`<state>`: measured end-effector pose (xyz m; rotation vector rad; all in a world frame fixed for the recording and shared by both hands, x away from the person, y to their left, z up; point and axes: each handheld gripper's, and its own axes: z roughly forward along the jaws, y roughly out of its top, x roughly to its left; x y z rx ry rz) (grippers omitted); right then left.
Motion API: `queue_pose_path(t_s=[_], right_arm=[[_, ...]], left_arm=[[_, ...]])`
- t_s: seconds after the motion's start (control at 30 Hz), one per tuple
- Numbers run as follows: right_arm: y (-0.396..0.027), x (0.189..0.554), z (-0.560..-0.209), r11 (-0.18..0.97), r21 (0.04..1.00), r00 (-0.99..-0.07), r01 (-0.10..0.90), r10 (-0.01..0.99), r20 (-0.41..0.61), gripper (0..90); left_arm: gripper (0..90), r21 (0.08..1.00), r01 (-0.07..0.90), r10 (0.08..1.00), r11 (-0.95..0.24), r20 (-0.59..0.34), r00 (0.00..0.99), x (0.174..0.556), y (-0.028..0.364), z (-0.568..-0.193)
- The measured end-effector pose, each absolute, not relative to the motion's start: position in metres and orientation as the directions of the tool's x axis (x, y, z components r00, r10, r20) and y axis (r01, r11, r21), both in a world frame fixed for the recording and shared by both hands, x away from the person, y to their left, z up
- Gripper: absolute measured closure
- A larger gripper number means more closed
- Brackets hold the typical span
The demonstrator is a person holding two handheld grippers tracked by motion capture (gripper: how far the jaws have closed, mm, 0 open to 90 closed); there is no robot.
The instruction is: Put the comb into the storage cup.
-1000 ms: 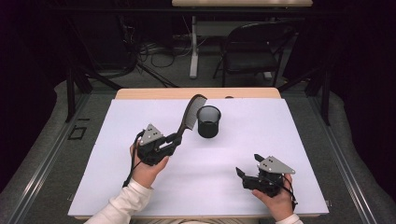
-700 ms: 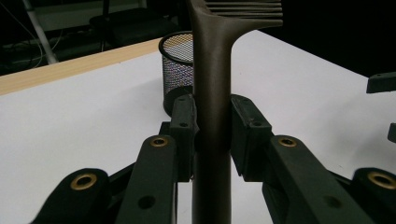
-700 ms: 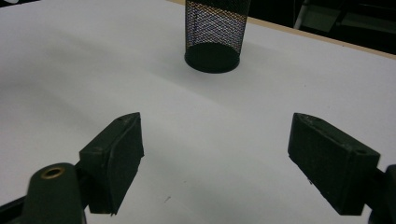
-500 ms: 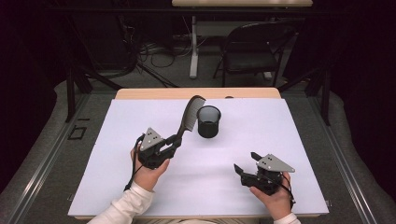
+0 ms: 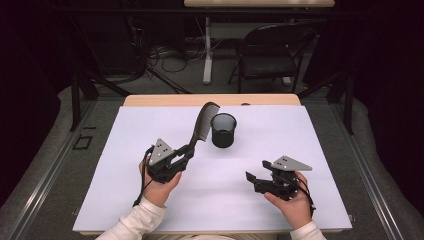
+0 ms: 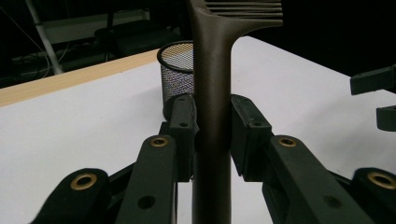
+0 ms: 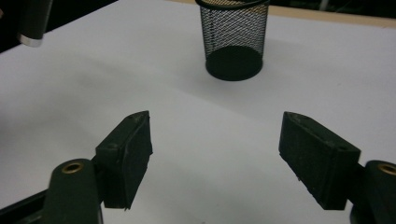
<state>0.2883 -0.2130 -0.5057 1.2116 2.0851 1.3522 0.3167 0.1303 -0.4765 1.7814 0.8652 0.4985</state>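
A dark comb (image 5: 202, 122) rises tilted from my left gripper (image 5: 186, 151), teeth end toward the back. The left gripper view shows both pads pressed on the comb's (image 6: 212, 70) handle, so the left gripper (image 6: 212, 126) is shut on it. A black mesh cup (image 5: 223, 131) stands upright just right of the comb's top, apart from it. My right gripper (image 5: 252, 181) hovers low at the front right, pointing left toward the cup (image 7: 233, 37). Its jaws have just been closing a little but still stand wide, and the right gripper (image 7: 215, 154) has nothing between them.
A white sheet (image 5: 300, 140) covers the table, with a strip of bare wood (image 5: 165, 100) along the far edge. Behind the table are a folding chair (image 5: 270, 55), cables on the floor and a desk leg (image 5: 206, 50). Dark stands flank the table.
The right gripper has risen slightly and drifted left toward the middle of the table. The left gripper and the comb have stayed put.
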Motion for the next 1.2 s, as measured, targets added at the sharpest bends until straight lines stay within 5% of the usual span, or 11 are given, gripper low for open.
queue_pose_path(t_s=[0.63,1.2], right_arm=[[-0.178,0.316,-0.474,0.237,0.861,-0.619,0.45,0.777,0.11,32.6],[-0.165,0.338,-0.463,0.159,0.855,-0.596,0.494,0.778,0.2,35.5]], left_arm=[[72.6,0.927,0.33,0.764,-0.177,-0.082,0.64,0.319,0.137,-0.476],[72.5,0.928,0.327,0.767,-0.178,-0.078,0.637,0.319,0.137,-0.477]])
